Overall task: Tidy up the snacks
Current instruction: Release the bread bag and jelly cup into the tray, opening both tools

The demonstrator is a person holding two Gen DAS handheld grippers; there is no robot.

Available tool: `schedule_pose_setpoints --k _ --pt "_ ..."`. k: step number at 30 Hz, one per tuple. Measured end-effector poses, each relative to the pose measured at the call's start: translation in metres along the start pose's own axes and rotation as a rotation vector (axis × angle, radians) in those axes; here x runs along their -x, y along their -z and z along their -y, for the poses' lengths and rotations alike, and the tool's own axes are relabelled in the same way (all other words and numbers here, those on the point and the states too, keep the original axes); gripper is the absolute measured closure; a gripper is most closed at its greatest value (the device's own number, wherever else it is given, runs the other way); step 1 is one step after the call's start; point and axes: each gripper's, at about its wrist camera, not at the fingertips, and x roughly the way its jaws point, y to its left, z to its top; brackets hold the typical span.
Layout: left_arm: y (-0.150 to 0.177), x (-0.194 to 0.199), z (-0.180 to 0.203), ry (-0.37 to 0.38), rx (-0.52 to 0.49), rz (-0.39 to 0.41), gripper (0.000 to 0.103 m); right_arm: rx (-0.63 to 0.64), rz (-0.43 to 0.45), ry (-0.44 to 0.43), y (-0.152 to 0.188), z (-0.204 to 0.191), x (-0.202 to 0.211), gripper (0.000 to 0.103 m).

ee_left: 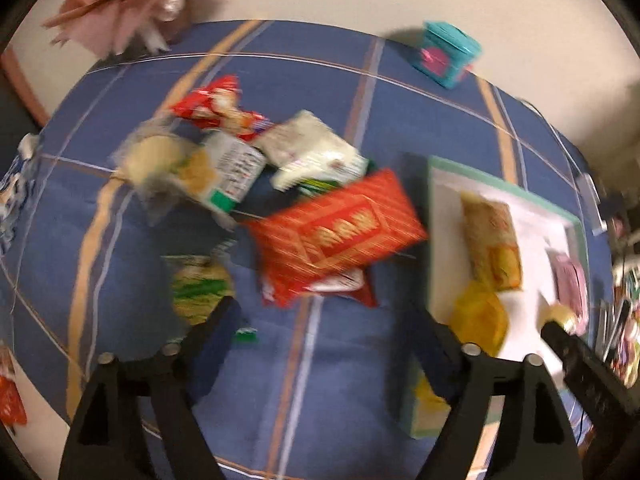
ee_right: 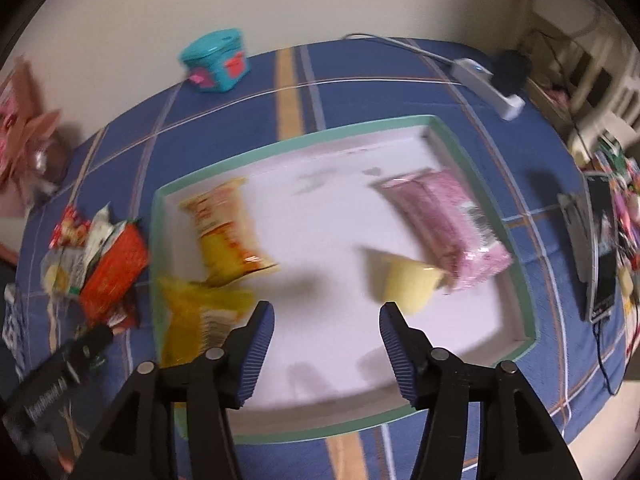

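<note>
A green-rimmed white tray (ee_right: 532, 320) lies on the blue plaid cloth. In it are a yellow-orange packet (ee_right: 228, 236), a yellow bag (ee_right: 196, 320), a pink packet (ee_right: 448, 228) and a pale yellow cup (ee_right: 404, 280). My right gripper (ee_right: 326, 320) is open and empty above the tray, just short of the cup. In the left wrist view my left gripper (ee_left: 324, 320) is open and empty over the cloth, below a red packet (ee_left: 340, 232) in a pile of loose snacks with a green-striped packet (ee_left: 200, 288) and a white packet (ee_left: 312, 148). The tray (ee_left: 434, 240) is to its right.
A teal box (ee_right: 218, 62) stands at the table's far edge. Pink flowers (ee_left: 132, 4) are at the far left. A white power strip (ee_right: 492, 84) and cable lie far right, a phone (ee_right: 604, 248) at the right edge. Both views are motion-blurred.
</note>
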Motion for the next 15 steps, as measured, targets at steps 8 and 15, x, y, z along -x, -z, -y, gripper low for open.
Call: schedule_pose_setpoints --k 8,15 --pt "-0.012 0.002 -0.032 -0.066 0.06 0.028 0.018 0.093 0.024 -0.035 0.005 -0.034 0.008 0.044" --pt "-0.01 0.001 -0.046 -0.082 0.079 0.037 0.0 0.12 0.039 -0.046 0.005 -0.039 0.01 0.023"
